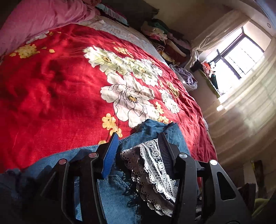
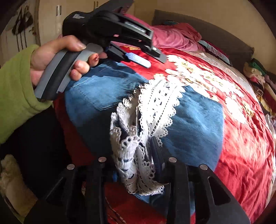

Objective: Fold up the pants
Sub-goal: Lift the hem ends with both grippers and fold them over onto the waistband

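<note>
The blue denim pants [image 1: 151, 132] with white lace trim [image 1: 153, 165] lie bunched on the red flowered bedspread [image 1: 60, 89]. My left gripper [image 1: 138, 137] is open above the denim, the lace between its fingers but not pinched. It also shows in the right wrist view [image 2: 151, 56], held above the pants [image 2: 195, 124]. My right gripper [image 2: 143, 155] is shut on the lace hem [image 2: 138, 165] of the pants near the bed's front edge.
A pink blanket [image 1: 43, 19] lies at the head of the bed. Piled clothes [image 1: 163, 36] sit along the far side. A bright window [image 1: 241, 53] with curtains is at the right. A wardrobe [image 2: 51, 15] stands behind my left hand.
</note>
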Tool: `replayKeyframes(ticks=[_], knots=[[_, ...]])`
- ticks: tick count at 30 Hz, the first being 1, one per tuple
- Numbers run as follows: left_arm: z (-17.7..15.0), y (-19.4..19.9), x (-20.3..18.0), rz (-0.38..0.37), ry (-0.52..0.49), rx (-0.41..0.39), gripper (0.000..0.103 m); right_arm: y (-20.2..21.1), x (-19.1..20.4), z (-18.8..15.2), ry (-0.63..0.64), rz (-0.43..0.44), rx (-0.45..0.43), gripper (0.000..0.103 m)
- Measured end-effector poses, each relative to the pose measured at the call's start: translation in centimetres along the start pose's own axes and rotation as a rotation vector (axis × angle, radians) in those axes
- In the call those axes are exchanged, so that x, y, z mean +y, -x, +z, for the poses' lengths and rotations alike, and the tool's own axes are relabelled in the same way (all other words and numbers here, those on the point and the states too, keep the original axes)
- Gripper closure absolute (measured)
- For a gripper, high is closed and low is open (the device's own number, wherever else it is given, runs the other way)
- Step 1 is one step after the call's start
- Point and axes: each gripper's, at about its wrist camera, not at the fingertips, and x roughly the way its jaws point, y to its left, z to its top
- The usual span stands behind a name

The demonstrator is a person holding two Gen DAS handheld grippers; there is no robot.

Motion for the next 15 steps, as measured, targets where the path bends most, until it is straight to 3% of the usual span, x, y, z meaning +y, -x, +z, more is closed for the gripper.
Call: replayKeyframes(ticks=[1, 4, 8, 9, 15], knots=[[-0.4, -0.3, 0.2, -0.007, 0.008, 0.010, 0.060, 0.0, 0.6, 0.0, 0.024, 0.005, -0.008, 0.058], [-1.0, -1.0, 0.9, -0.022, 0.048, 0.039, 0.059, 0.9, 1.5, 0.0, 0.039, 0.050, -0.040, 0.048], [-1.2, -1.3, 0.8, -0.039, 0.055, 0.063, 0.054, 3.0, 0.4, -0.6, -0.015, 0.047, -0.087, 0.046], [-1.2, -1.5, 0.8, -0.050, 0.064, 0.075, 0.053, 3.5, 0.1, -0.9, -0.036, 0.048, -0.093, 0.038], [-1.7, -3.3, 0.3, -0.045, 0.082, 0.147, 0.052, 3.6, 0.4, -2.2, -0.088, 0.109, -0.058, 0.037]])
